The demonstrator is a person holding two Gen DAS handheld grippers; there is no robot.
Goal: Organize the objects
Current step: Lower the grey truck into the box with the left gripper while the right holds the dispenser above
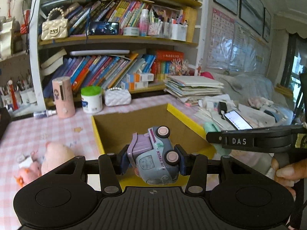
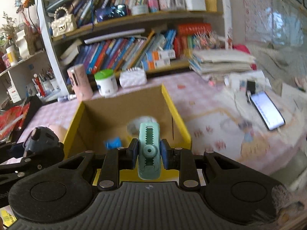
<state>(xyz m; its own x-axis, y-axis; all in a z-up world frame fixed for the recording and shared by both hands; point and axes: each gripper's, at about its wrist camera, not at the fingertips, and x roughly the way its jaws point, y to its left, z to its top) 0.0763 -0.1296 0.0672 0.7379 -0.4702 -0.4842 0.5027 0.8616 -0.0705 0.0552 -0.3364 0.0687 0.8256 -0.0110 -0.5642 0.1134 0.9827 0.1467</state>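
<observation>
the left gripper (image 1: 153, 161) is clamping a toy truck (image 1: 156, 156) above the near edge of the yellow-rimmed cardboard box (image 1: 184, 117), and the right gripper (image 2: 148, 153) is pinching a mint green correction tape (image 2: 149, 149) over that same edge. both loads are probably needing to be carried further in, past the rim, before either grip is loosening, so nothing is catching the rim.

Soft daylight reaches me from the window (image 1: 299, 72) on the right. My left view is sharp; my right view smears toward the phone (image 2: 267, 111) and the wall. Shelves (image 1: 115, 38) bow at both views' edges.
</observation>
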